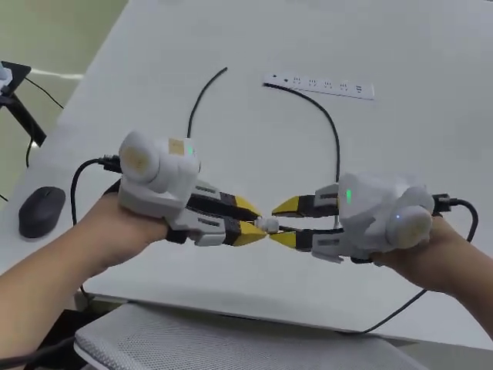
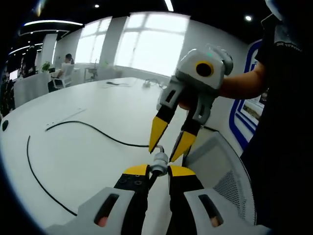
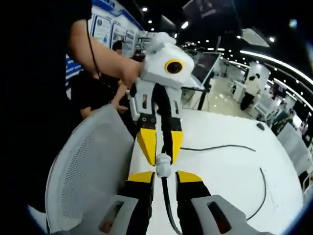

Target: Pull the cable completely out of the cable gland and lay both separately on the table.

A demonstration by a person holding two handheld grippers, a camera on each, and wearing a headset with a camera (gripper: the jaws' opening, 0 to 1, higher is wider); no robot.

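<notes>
White cable gland [image 1: 267,225] held in the air above the near edge of the table [image 1: 400,146], between the two grippers, which meet tip to tip. Left gripper [image 2: 159,169]: jaws pressed in on the gland from both sides. Black cable [image 3: 166,200] leaves the gland and runs back between the jaws of the right gripper [image 3: 165,177]; those jaws stand spread, clear of the cable. On the table beyond: white power strip [image 1: 320,85], loose black lead [image 1: 202,96]. Dark mouse [image 1: 40,210] at far left.
</notes>
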